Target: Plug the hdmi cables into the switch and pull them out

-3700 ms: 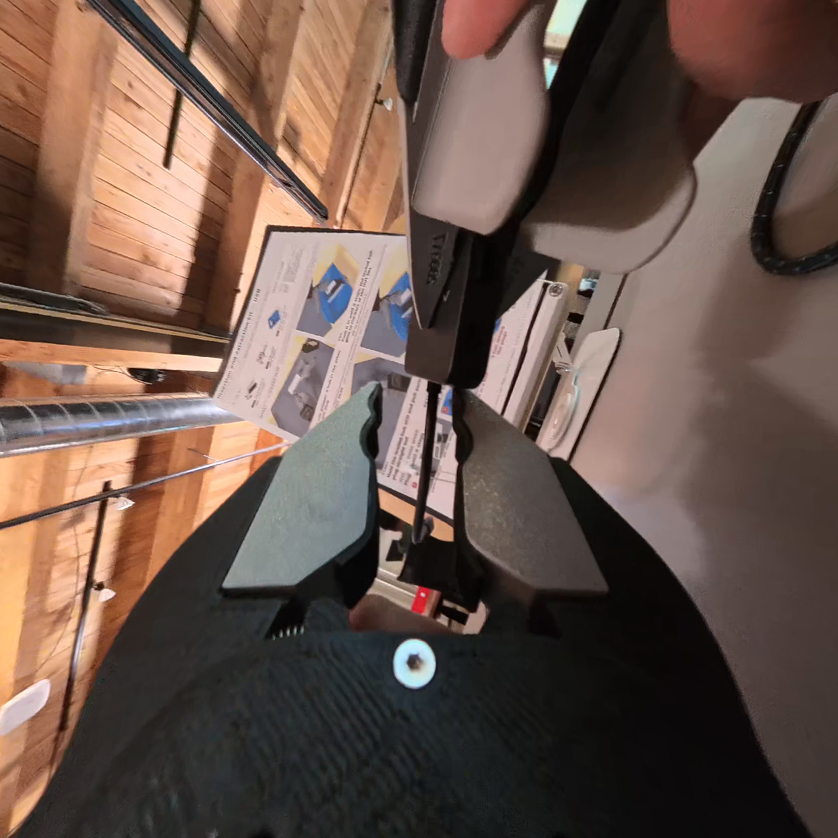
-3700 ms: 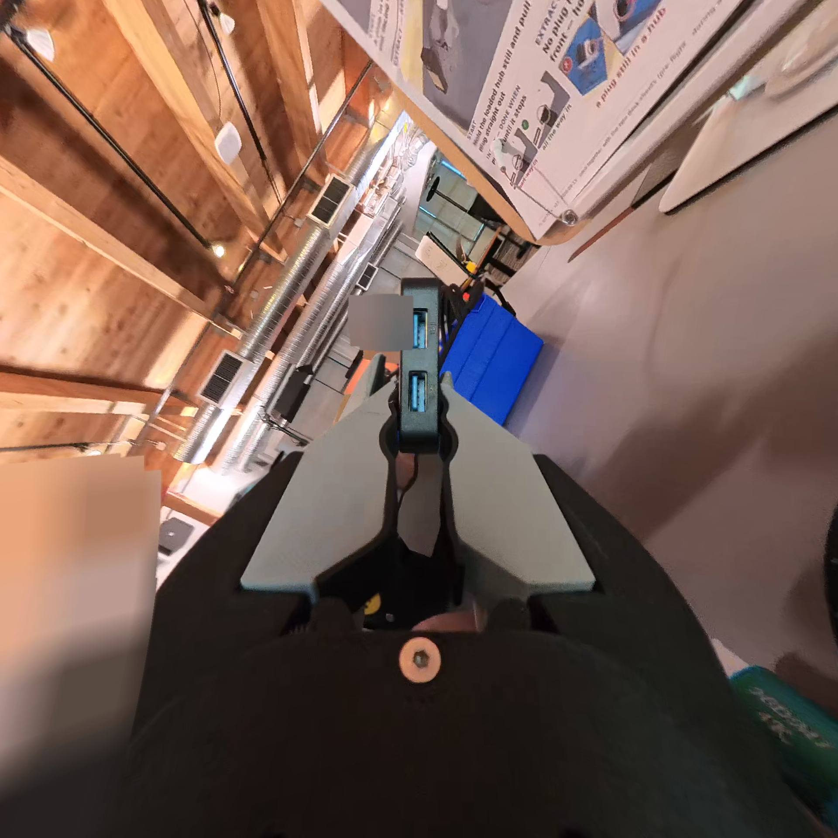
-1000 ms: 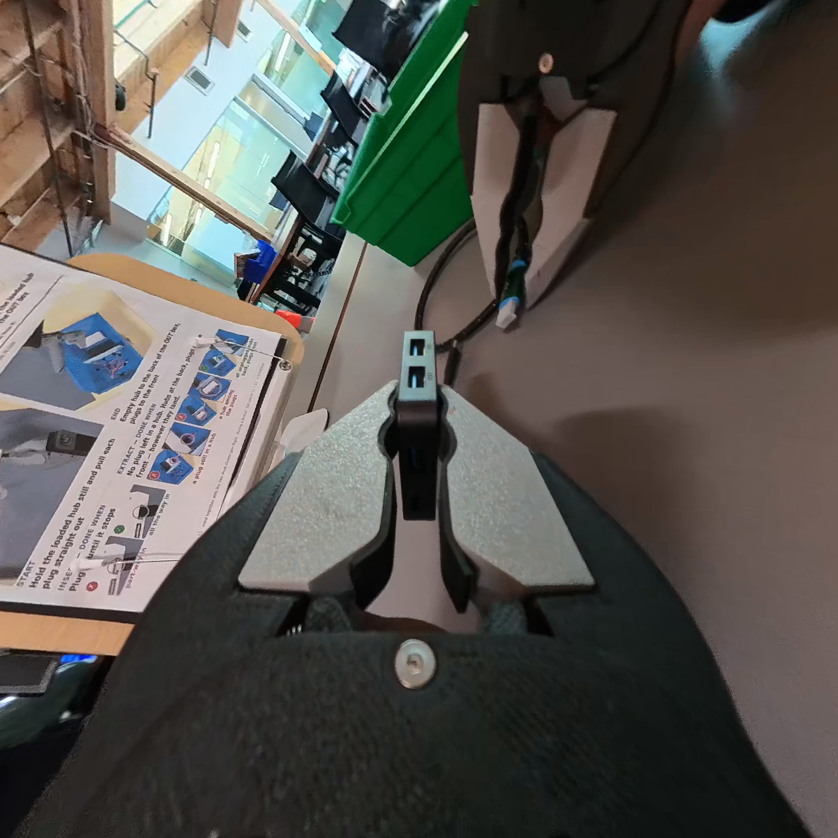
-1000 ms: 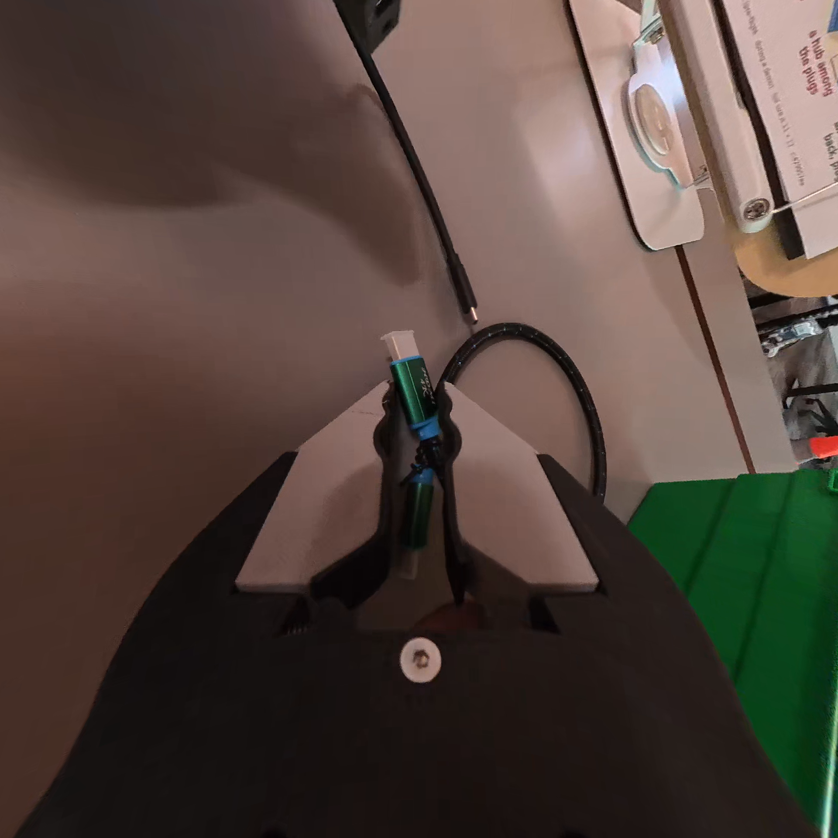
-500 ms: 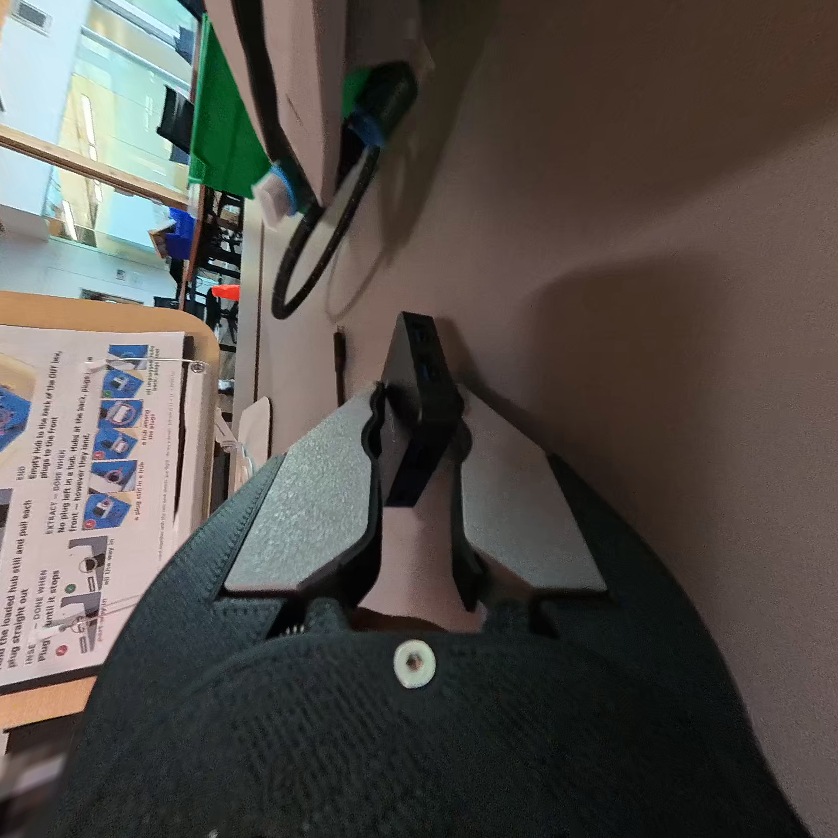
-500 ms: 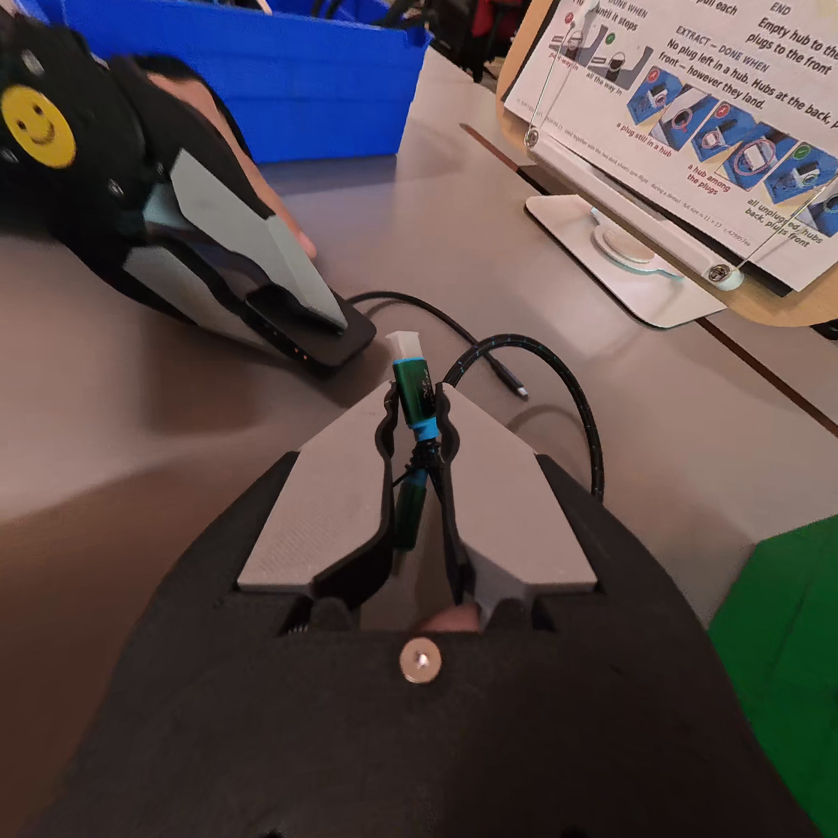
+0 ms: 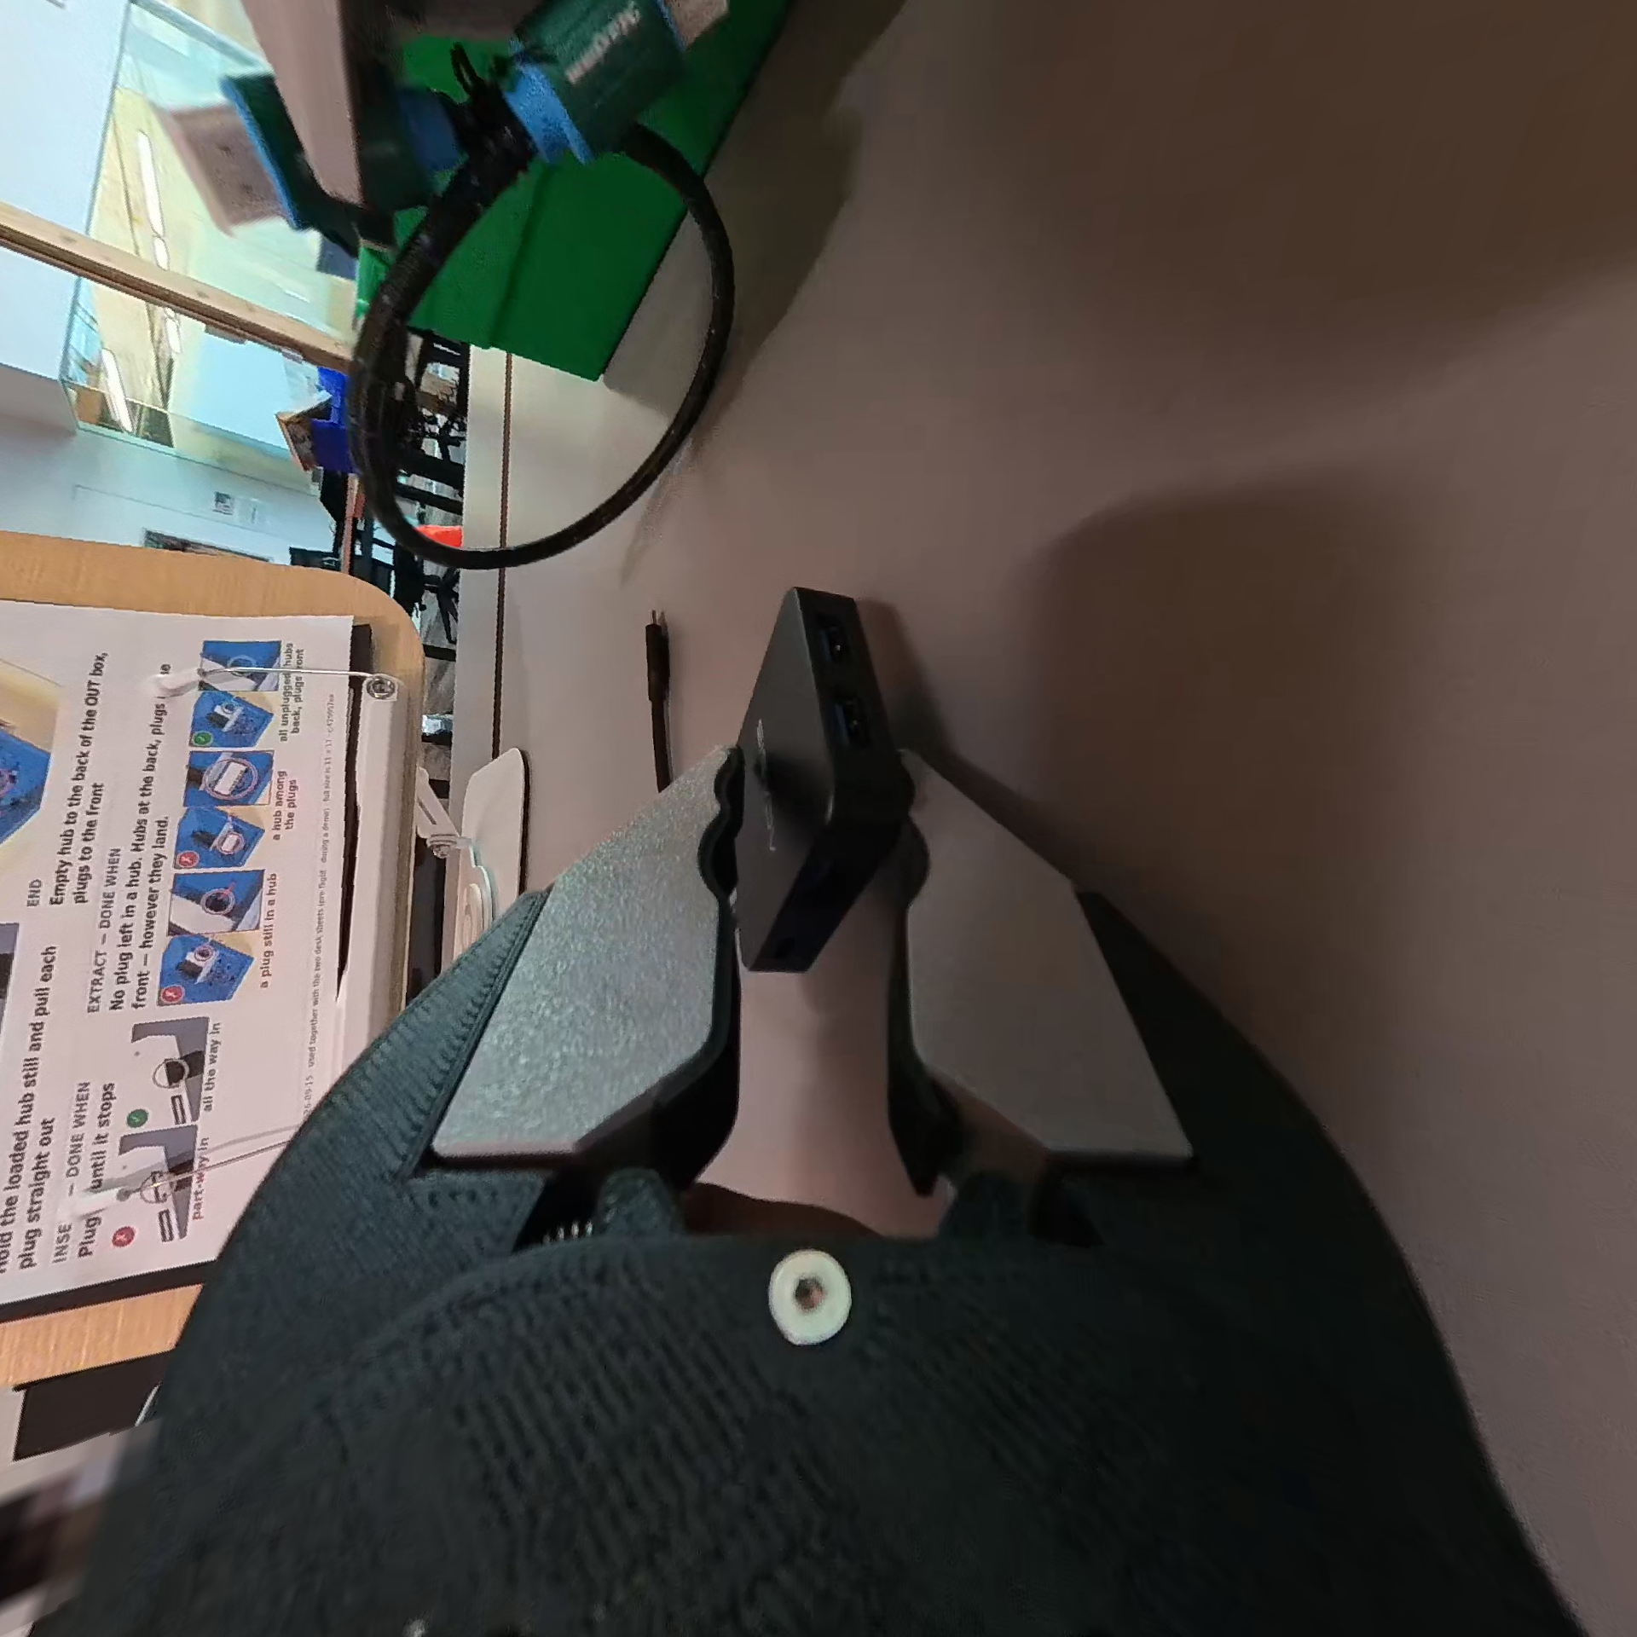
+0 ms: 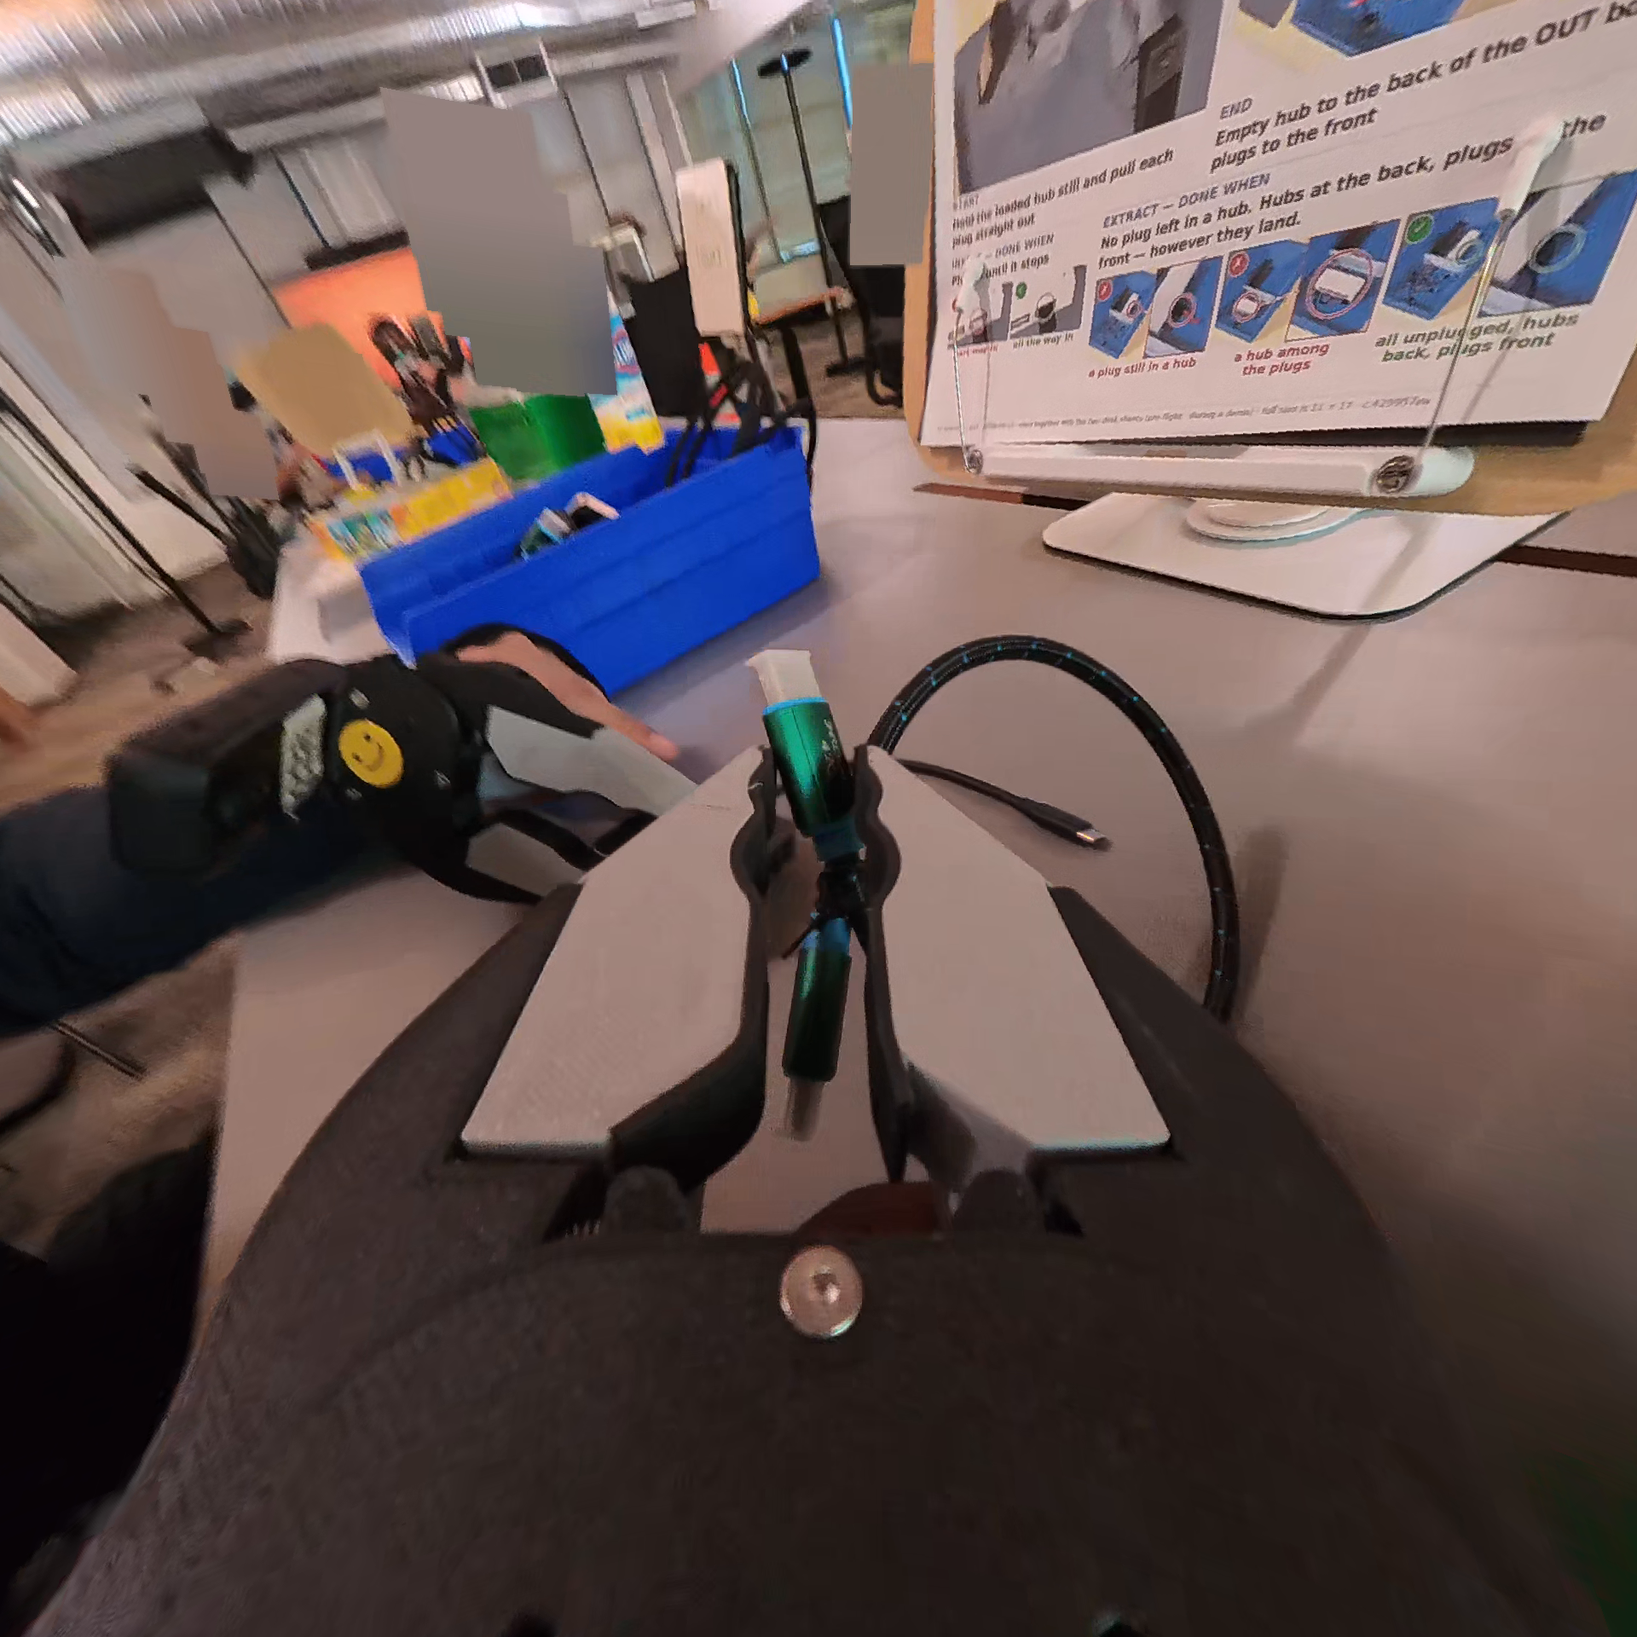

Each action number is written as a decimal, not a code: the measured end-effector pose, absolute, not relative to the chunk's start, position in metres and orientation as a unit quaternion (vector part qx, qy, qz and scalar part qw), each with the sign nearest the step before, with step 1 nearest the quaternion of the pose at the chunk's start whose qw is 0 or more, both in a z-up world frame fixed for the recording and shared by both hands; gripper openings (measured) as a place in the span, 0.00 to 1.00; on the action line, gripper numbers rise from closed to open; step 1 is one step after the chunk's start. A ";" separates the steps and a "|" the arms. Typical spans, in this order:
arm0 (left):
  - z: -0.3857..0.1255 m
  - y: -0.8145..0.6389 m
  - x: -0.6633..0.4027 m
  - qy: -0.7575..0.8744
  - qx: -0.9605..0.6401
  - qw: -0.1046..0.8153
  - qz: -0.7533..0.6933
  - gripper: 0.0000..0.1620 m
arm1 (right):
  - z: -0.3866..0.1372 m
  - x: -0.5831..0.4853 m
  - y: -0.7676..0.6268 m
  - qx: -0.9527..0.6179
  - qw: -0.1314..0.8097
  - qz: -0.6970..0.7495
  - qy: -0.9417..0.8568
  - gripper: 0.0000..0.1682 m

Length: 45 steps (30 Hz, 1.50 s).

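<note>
My left gripper [image 7: 815,779] is shut on a small black switch box [image 7: 802,779], held against the grey table with two blue-lined ports facing away. Its thin black lead [image 7: 657,700] lies beside it. My right gripper [image 8: 810,779] is shut on a green metal cable plug [image 8: 808,762] with a clear cap on its tip. A second green plug [image 8: 813,1010] hangs between the fingers, and the braided black cable [image 8: 1152,735] loops to the right. The same plug [image 7: 611,62] and cable loop [image 7: 700,354] show high up in the left wrist view. The left gripper [image 8: 372,762] appears at left in the right wrist view.
A blue bin [image 8: 611,558] with cables stands behind the left gripper. A green bin [image 7: 549,266] sits at the table's far side. An instruction sheet on a white stand [image 8: 1267,540] stands at the right, also in the left wrist view [image 7: 177,886]. A loose thin cable end [image 8: 1045,815] lies on the table. Left tips to right tips: about 12 centimeters.
My right gripper has tilted up from looking down at the table to looking across it, still holding the plug. My left gripper has turned the switch so its ports face sideways, and the plug has come closer above it.
</note>
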State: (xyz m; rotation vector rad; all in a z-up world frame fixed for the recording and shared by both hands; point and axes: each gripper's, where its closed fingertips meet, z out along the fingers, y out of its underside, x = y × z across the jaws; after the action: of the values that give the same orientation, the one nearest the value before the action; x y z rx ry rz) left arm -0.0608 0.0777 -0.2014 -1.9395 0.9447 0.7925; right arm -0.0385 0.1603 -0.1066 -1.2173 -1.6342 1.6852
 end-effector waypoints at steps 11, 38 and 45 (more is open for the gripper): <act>-0.200 0.079 -0.063 0.376 -0.765 0.408 0.326 0.20 | -0.083 -0.035 0.169 -0.457 0.175 0.706 -0.512 0.08; -0.157 0.071 -0.049 0.261 -0.796 0.523 0.157 0.28 | -0.124 -0.032 0.140 -0.401 0.280 0.566 -0.664 0.08; -0.147 0.073 -0.057 0.251 -0.785 0.530 0.198 0.21 | -0.148 -0.032 0.124 -0.369 0.290 0.504 -0.726 0.09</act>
State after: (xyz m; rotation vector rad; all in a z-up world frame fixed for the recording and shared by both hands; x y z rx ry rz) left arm -0.0574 0.0732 -0.1472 -1.8748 0.5986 0.4732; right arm -0.0316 0.1242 -0.1477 -0.9832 -1.9361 1.3435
